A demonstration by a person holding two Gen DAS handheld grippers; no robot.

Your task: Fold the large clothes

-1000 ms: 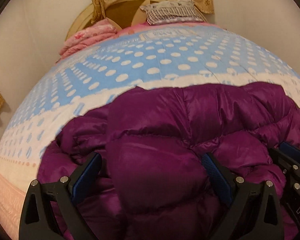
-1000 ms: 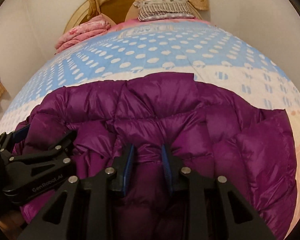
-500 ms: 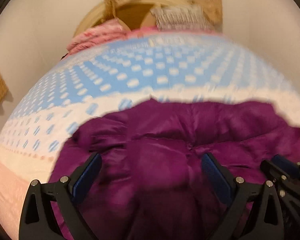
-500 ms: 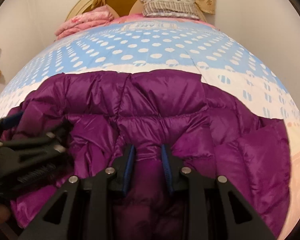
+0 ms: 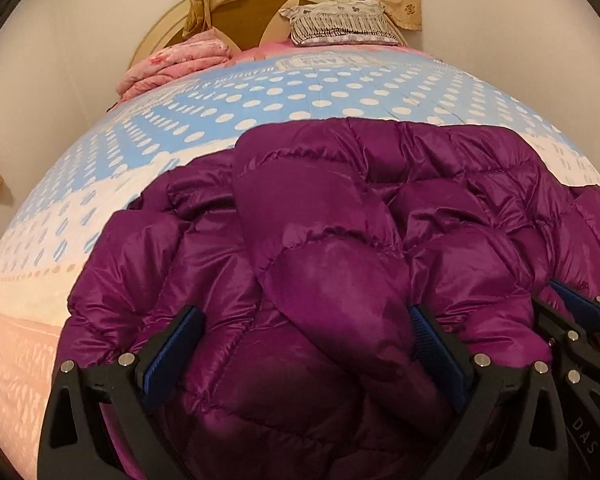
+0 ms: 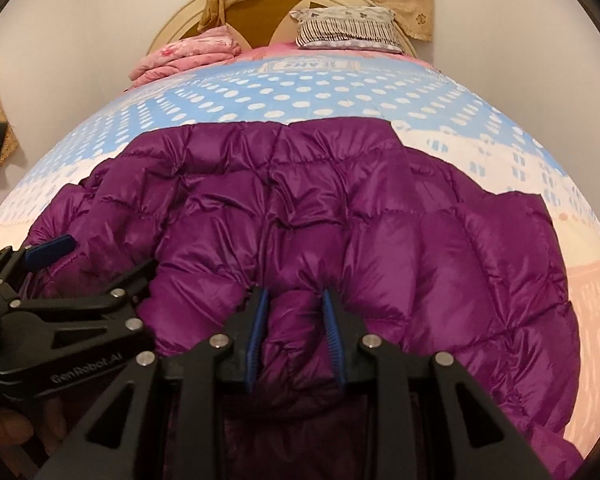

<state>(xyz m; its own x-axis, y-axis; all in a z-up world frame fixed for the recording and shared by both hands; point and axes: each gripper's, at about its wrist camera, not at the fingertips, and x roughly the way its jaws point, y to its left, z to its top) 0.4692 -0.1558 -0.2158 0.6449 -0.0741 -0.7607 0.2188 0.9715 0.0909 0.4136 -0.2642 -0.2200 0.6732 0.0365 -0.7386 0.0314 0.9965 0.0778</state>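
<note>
Jacket [image 6: 340, 208] purple on my bed [image 5: 260, 92], right gripper [image 6: 294, 336] clamping its hem, left gripper [image 5: 308, 344] spread wide around a puffy fold.

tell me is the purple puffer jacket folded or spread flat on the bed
Partly folded: the purple puffer jacket lies bunched on the bed, a puffy layer doubled over its near part, the right hand-held gripper pinching a fold.

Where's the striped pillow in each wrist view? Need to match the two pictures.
Left wrist view: the striped pillow sits top centre-right, at the head of the bed, against the rounded headboard.
Right wrist view: the striped pillow is again top centre-right, against the same headboard.
Shared landmark: the folded pink blanket, left of the pillow in both views.
</note>
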